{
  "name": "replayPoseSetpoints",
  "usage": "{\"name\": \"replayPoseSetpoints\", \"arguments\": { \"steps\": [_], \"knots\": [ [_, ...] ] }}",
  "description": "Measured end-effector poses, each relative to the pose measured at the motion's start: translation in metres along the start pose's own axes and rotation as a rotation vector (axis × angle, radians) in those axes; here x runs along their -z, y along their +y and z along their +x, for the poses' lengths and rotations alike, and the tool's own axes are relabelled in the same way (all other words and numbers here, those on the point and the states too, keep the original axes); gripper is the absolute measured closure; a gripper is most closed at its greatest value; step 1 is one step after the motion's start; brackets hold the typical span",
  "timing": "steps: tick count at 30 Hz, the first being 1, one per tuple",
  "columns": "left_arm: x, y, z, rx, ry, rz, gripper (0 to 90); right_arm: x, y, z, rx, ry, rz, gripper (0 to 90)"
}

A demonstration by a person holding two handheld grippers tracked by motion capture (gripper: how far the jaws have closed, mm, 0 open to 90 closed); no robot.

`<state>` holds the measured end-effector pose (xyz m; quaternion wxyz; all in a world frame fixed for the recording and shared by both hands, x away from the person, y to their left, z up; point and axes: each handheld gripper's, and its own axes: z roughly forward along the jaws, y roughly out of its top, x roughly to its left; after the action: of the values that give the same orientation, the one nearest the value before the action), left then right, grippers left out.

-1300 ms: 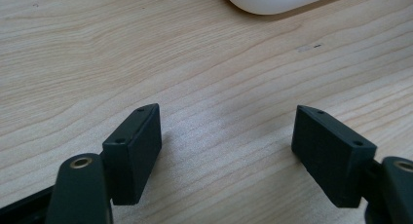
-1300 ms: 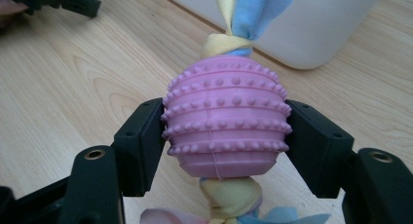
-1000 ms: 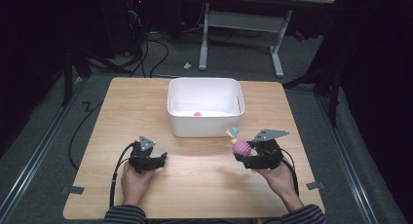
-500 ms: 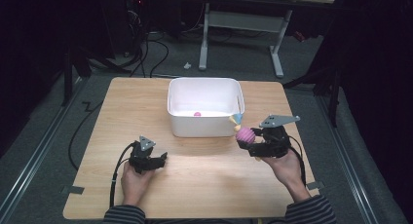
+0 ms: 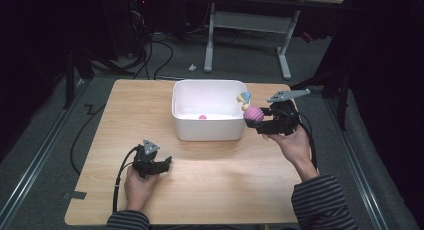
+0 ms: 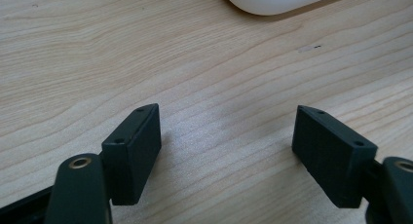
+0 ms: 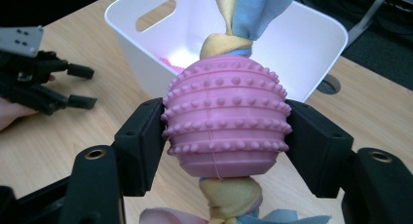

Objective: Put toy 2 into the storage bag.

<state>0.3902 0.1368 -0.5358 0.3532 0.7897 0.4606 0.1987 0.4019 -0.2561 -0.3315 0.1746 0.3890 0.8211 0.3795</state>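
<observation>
Dark floor and cables lie all around our wooden table. From the high view, our right gripper holds the pink bumpy toy up in the air, just at the right wall of the white tub. A small pink thing lies inside the tub. We think the job now is to drop the toy in, so we should carry it over the rim first and only then let go. Our right hand is lifted, arm reaching forward. Our left gripper rests low on the table, well apart from the tub.

Left gripper view: our jaws stand apart, with only bare wood between them.

Right gripper view: our jaws are clamped on both sides of the toy, its cloth knot pointing at the tub.
</observation>
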Motion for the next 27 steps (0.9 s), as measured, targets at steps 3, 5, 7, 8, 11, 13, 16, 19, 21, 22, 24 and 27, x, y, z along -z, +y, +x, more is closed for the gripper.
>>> {"name": "replayPoseSetpoints", "arguments": {
  "steps": [3, 5, 7, 8, 11, 13, 16, 19, 21, 22, 24, 27],
  "knots": [
    [0.000, 0.000, 0.000, 0.001, -0.001, 0.000, 26.9, -0.007, 0.010, -0.004, 0.010, -0.017, 0.016, 34.7],
    [0.000, 0.000, 0.000, 0.001, -0.001, 0.000, 27.1, -0.014, 0.018, -0.007, 0.009, -0.033, 0.023, 34.7],
    [0.000, 0.000, 0.000, 0.002, -0.001, 0.000, 27.1, -0.019, 0.026, -0.010, -0.010, -0.032, 0.016, 34.7],
    [0.000, 0.000, 0.000, 0.002, -0.001, -0.001, 27.0, -0.022, 0.030, -0.012, -0.014, -0.034, 0.015, 34.7],
    [0.000, 0.000, 0.000, 0.001, 0.001, -0.001, 27.0, -0.030, 0.038, -0.015, -0.017, -0.028, 0.025, 34.7],
    [0.000, 0.000, 0.000, 0.001, 0.002, -0.001, 27.0, -0.038, 0.043, -0.017, -0.017, -0.030, 0.033, 34.7],
    [0.000, 0.000, 0.000, 0.001, 0.002, 0.000, 26.9, -0.051, 0.046, -0.022, -0.018, -0.038, 0.089, 34.6],
    [0.000, 0.000, 0.000, 0.000, 0.002, 0.000, 26.9, -0.062, 0.044, -0.027, -0.024, -0.041, 0.126, 34.6],
    [0.000, 0.000, 0.000, 0.000, 0.002, 0.000, 26.9, -0.066, 0.042, -0.029, -0.022, -0.042, 0.146, 34.5],
    [0.000, 0.000, 0.000, 0.001, 0.002, 0.000, 26.9, -0.072, 0.042, -0.031, -0.021, -0.052, 0.180, 34.5],
    [0.000, 0.000, 0.000, 0.001, 0.002, 0.000, 26.9, -0.075, 0.042, -0.032, -0.025, -0.045, 0.184, 34.4],
    [0.000, 0.000, 0.000, 0.001, 0.002, 0.000, 26.9, -0.079, 0.042, -0.033, -0.028, -0.030, 0.198, 34.4]
  ]
}}
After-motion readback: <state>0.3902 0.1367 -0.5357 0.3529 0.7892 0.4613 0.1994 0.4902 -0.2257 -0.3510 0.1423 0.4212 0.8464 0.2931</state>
